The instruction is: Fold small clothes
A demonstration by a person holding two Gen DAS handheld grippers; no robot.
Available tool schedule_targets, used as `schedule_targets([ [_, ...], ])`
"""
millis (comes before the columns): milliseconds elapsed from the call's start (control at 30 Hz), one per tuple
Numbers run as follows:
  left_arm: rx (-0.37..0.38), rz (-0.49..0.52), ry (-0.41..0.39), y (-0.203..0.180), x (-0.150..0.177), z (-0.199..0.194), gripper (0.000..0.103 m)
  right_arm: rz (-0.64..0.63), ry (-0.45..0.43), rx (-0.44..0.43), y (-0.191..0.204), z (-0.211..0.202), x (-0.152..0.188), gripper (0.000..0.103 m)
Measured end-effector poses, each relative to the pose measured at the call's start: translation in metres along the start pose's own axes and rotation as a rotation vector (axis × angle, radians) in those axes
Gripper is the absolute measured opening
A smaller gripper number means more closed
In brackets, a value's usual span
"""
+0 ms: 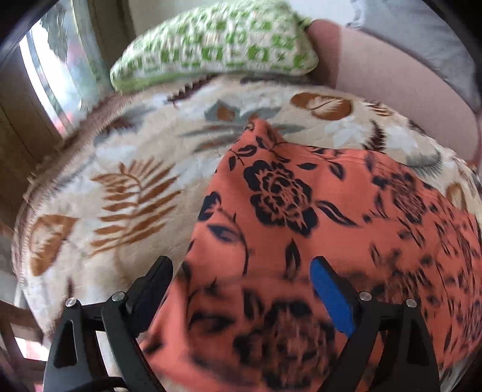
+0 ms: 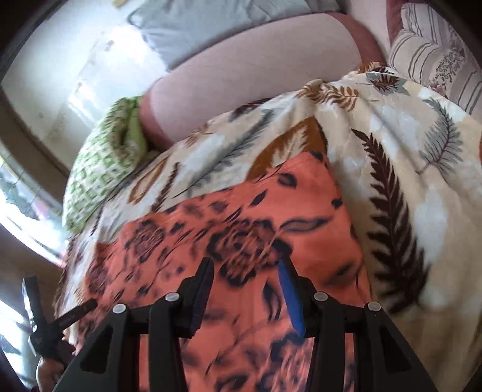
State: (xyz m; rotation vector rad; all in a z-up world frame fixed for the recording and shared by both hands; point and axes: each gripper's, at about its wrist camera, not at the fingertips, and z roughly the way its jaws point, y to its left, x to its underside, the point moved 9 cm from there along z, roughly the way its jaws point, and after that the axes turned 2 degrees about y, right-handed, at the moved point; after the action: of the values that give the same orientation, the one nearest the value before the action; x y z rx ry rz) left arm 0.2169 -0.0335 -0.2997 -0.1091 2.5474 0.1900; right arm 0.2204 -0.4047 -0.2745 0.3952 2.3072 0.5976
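An orange garment with black flower print (image 1: 301, 217) lies spread on a cream blanket with leaf print (image 1: 114, 187). My left gripper (image 1: 241, 271) is open, its fingers straddling the garment's near left edge, just above the cloth. In the right wrist view the same garment (image 2: 241, 217) lies below my right gripper (image 2: 245, 271), which is open over the garment's near part. The left gripper (image 2: 57, 319) shows at the lower left of the right wrist view, by the garment's left edge.
A green and white pillow (image 1: 211, 45) lies at the far end of the blanket. A pink cushion (image 1: 391, 78) and a grey pillow (image 2: 192, 27) sit behind. A striped pillow (image 2: 430, 57) is at the far right. A window (image 1: 51, 75) is on the left.
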Motion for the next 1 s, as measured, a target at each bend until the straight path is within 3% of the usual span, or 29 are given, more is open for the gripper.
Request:
schedule_targets([
  [67, 0.007, 0.033, -0.013, -0.001, 0.019, -0.009, 0.094, 0.0, -0.008, -0.014, 0.009, -0.016, 0.013, 0.05],
  [133, -0.013, 0.061, 0.049, 0.0, 0.044, 0.004, 0.096, -0.019, 0.01, -0.005, 0.018, -0.022, 0.031, 0.055],
  [167, -0.011, 0.065, 0.062, -0.001, 0.053, 0.011, 0.097, -0.03, 0.035, 0.012, 0.02, -0.019, 0.042, 0.058],
  [200, -0.006, 0.062, 0.006, 0.0, 0.052, 0.006, 0.098, -0.038, 0.071, 0.031, 0.022, -0.013, 0.055, 0.059],
  [233, -0.01, 0.07, 0.001, 0.0, 0.052, 0.003, 0.098, -0.048, 0.157, 0.058, 0.021, 0.001, 0.076, 0.059],
  [267, -0.017, 0.083, 0.041, 0.0, 0.052, 0.0, 0.098, -0.066, 0.189, 0.079, 0.02, 0.008, 0.086, 0.059],
  [333, -0.033, 0.085, 0.037, 0.002, 0.049, -0.014, 0.097, -0.138, 0.14, 0.13, 0.031, 0.0, 0.085, 0.059],
  [433, -0.029, 0.092, -0.098, 0.003, 0.042, -0.058, 0.097, -0.15, 0.042, 0.056, 0.051, -0.028, 0.081, 0.059],
  [500, -0.006, 0.084, -0.12, 0.002, 0.046, -0.072, 0.098, -0.156, 0.016, 0.08, 0.051, -0.037, 0.086, 0.059],
  [567, -0.007, 0.09, -0.092, -0.001, 0.056, -0.068, 0.098, -0.143, 0.077, 0.092, 0.043, -0.028, 0.102, 0.059],
  [633, -0.039, 0.132, 0.006, -0.004, 0.069, -0.036, 0.098, -0.105, 0.183, 0.119, 0.029, -0.005, 0.119, 0.059],
  [667, -0.058, 0.159, 0.099, -0.004, 0.082, -0.014, 0.099, -0.107, 0.157, 0.119, 0.03, -0.008, 0.117, 0.059],
  [700, -0.047, 0.152, 0.106, -0.003, 0.082, -0.01, 0.099, -0.119, 0.149, 0.121, 0.035, -0.014, 0.114, 0.059],
  [767, -0.02, 0.113, 0.046, 0.001, 0.076, -0.027, 0.099, -0.146, 0.099, 0.075, 0.047, -0.029, 0.109, 0.059],
  [1000, -0.006, 0.127, -0.199, -0.002, 0.047, -0.121, 0.099, -0.198, -0.12, -0.063, 0.085, -0.089, 0.097, 0.06],
])
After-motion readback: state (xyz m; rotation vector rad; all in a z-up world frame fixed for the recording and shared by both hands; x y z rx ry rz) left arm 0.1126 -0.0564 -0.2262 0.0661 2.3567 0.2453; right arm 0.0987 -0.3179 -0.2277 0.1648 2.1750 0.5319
